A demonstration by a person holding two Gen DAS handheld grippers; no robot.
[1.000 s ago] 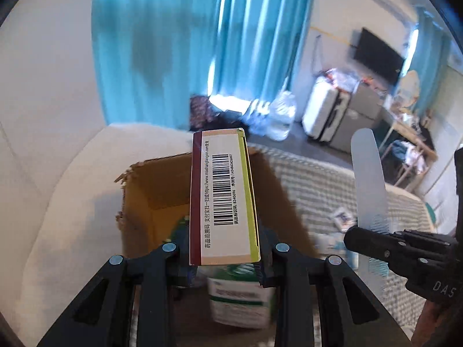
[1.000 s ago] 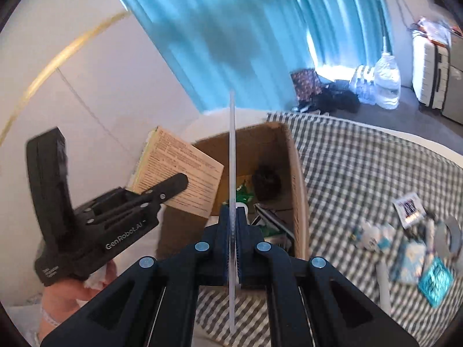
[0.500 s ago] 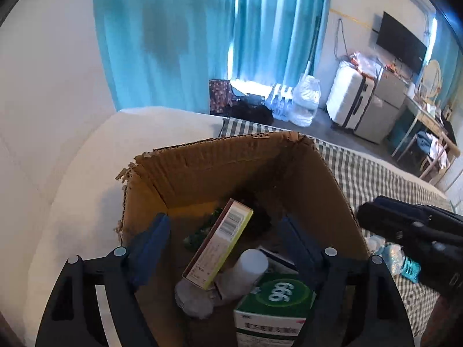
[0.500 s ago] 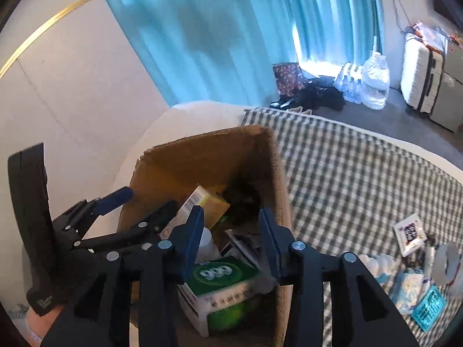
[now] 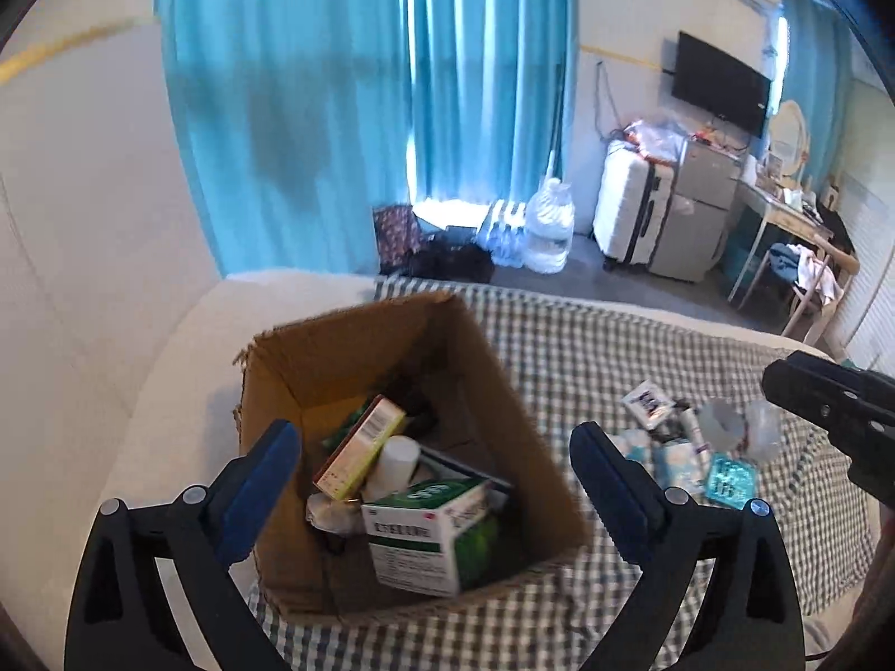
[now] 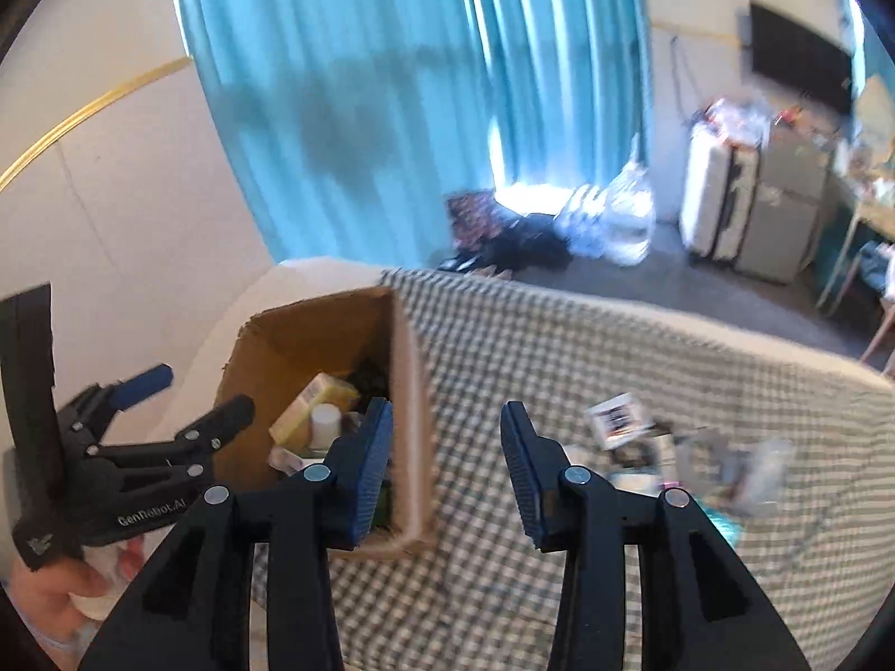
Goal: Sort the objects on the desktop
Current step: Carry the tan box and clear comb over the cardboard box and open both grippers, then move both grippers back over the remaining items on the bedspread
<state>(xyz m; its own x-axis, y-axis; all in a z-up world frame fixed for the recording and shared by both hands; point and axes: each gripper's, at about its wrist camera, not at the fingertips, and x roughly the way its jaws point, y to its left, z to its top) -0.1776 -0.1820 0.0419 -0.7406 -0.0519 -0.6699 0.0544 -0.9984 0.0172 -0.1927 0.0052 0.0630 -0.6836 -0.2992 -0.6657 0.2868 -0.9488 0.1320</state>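
- Cardboard box (image 5: 391,346) on the checked cloth (image 5: 587,346) already holds a green-and-white medicine carton (image 5: 425,531), a yellow carton (image 5: 361,447) and a white bottle (image 5: 397,461); the left gripper (image 5: 433,467) hangs above it, jaws opening with nothing between them, so this drop looks done.
- Right wrist view: right gripper (image 6: 444,467), jaws part-open and empty, hangs over the box's right wall (image 6: 411,391). Judged next: reach for the blurred small packets (image 6: 618,419) on the cloth (image 6: 559,363).

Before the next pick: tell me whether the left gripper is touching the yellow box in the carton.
Apart. The left wrist view shows the left gripper opening, nothing between its jaws, the yellow box lying below in the carton.
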